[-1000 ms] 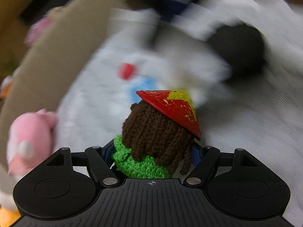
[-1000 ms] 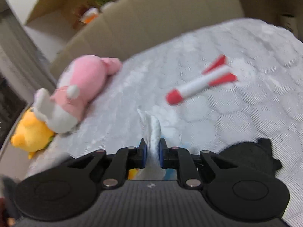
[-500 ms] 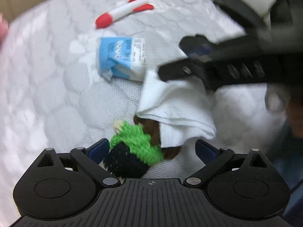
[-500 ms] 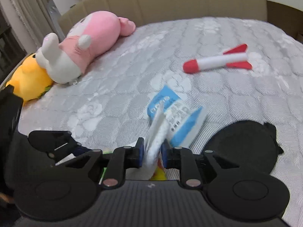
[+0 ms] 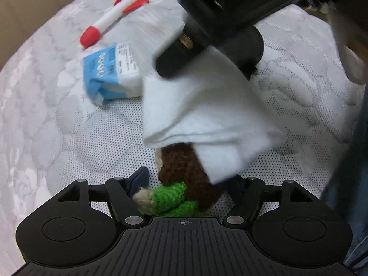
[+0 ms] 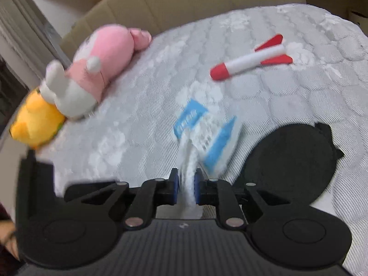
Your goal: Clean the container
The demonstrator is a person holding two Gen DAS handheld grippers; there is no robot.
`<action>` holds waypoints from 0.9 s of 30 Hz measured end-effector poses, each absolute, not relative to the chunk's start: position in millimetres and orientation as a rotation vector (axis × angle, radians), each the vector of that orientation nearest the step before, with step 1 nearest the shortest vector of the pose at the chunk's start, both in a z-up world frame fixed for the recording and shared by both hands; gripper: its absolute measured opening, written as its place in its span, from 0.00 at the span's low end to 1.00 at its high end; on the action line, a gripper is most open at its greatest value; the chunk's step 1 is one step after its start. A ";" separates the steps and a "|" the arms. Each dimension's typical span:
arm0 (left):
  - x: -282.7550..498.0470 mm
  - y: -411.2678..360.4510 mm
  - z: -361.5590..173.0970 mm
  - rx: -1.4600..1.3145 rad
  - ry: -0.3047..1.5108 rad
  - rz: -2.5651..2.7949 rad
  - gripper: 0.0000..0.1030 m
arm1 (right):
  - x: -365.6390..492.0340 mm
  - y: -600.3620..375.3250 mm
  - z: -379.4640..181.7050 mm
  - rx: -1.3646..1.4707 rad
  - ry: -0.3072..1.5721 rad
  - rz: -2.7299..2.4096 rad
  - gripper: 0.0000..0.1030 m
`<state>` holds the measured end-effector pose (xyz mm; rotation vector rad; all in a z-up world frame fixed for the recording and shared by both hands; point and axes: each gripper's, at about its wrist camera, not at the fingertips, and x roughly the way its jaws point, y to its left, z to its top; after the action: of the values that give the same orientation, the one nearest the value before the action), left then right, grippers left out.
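Note:
My left gripper (image 5: 188, 181) holds a crocheted doll (image 5: 184, 184) with brown hair and a green top between its fingers, low over the quilted mattress. My right gripper (image 6: 185, 184) is shut on a folded white tissue (image 6: 187, 161). In the left wrist view that tissue (image 5: 207, 115) hangs from the right gripper (image 5: 184, 46) and drapes over the doll's head, hiding its hat. A blue and white tissue pack (image 5: 110, 73) lies on the mattress beyond the doll; it also shows in the right wrist view (image 6: 207, 133).
A red and white foam rocket (image 6: 250, 59) lies farther back on the mattress (image 6: 138, 119). A pink plush (image 6: 96, 64) and a yellow plush (image 6: 34, 122) lie at the left by the beige headboard (image 6: 184, 2). A black round object (image 6: 289, 161) lies at the right.
The left gripper swung down toward the mattress with the doll, opened for a moment, then narrowed onto it. The right gripper brought the tissue onto the doll's head.

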<state>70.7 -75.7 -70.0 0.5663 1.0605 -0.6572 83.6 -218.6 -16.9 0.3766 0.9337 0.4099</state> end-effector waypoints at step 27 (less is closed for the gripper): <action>95.6 -27.0 -48.4 0.143 1.190 -0.620 0.96 | 90.8 -205.5 -28.4 0.328 0.969 0.444 0.20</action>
<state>95.6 -27.0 -48.4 0.1427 1.1902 -0.6198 90.8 -205.5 -28.4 0.3278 0.9694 0.4444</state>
